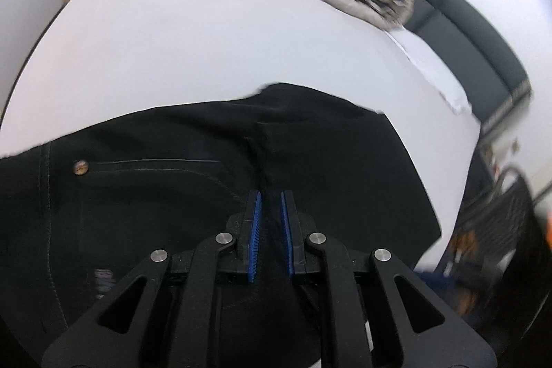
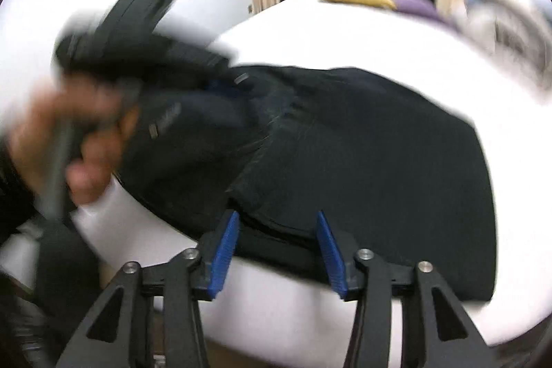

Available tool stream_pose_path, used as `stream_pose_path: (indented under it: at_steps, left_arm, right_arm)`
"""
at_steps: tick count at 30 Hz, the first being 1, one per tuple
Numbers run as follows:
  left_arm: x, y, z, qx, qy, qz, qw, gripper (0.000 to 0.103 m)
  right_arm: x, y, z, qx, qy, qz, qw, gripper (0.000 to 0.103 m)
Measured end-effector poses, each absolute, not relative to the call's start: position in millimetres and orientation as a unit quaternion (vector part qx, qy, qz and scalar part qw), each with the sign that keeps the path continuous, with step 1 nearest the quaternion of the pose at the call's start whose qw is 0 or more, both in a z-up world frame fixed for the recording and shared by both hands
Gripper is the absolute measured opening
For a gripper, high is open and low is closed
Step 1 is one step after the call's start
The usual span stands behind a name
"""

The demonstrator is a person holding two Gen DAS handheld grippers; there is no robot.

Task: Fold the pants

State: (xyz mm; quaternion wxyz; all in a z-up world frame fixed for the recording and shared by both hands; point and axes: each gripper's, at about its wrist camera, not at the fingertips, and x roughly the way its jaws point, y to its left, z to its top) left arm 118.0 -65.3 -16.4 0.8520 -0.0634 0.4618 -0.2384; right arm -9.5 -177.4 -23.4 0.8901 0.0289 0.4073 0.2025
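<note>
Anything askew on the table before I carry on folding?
Nothing damaged or spilled. The pants lie unevenly folded on the table, top edge stepped, not square. Both views are motion-blurred, so fine detail is uncertain.

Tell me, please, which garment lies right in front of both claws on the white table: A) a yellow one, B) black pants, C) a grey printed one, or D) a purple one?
B: the black pants spread just ahead of the left claw and the right claw, while the coloured garments sit at the far edge of the white table.
</note>
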Motion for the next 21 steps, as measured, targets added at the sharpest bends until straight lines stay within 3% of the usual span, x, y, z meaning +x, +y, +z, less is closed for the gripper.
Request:
stream_pose_path:
  at_steps: [1, 4, 7, 15, 16, 18, 21]
  left_arm:
    - [113, -76, -21, -0.047, 0.464, -0.253, 0.848, 0.011]
    - [107, -95, -46, -0.011, 0.493, -0.256, 0.832, 0.011]
    - [100, -98, -59, 0.007, 0.488, -0.249, 0.837, 0.011]
    - [86, -112, -61, 0.073, 0.475, -0.228, 0.847, 0.011]
    - [85, -116, -61, 0.077, 0.474, -0.227, 0.848, 0.011]
    - [85, -116, -61, 0.077, 0.473, -0.228, 0.848, 0.011]
    - [86, -119, -61, 0.073, 0.474, -0.229, 0.847, 0.011]
  right_arm:
    - [-3, -202, -21, 0.079, 0.414, 0.212, 0.882, 0.031]
    - [17, -266, -19, 0.201, 0.412, 0.216, 0.862, 0.022]
    - [52, -315, -28, 0.279, 0.424, 0.228, 0.831, 0.022]
    - [151, -364, -70, 0.365, 0.451, 0.244, 0.777, 0.022]
    - [157, -362, -82, 0.370, 0.464, 0.236, 0.770, 0.018]
    - [161, -367, -100, 0.375, 0.484, 0.220, 0.760, 0.000]
    - [138, -364, -109, 0.385, 0.476, 0.225, 0.758, 0.000]
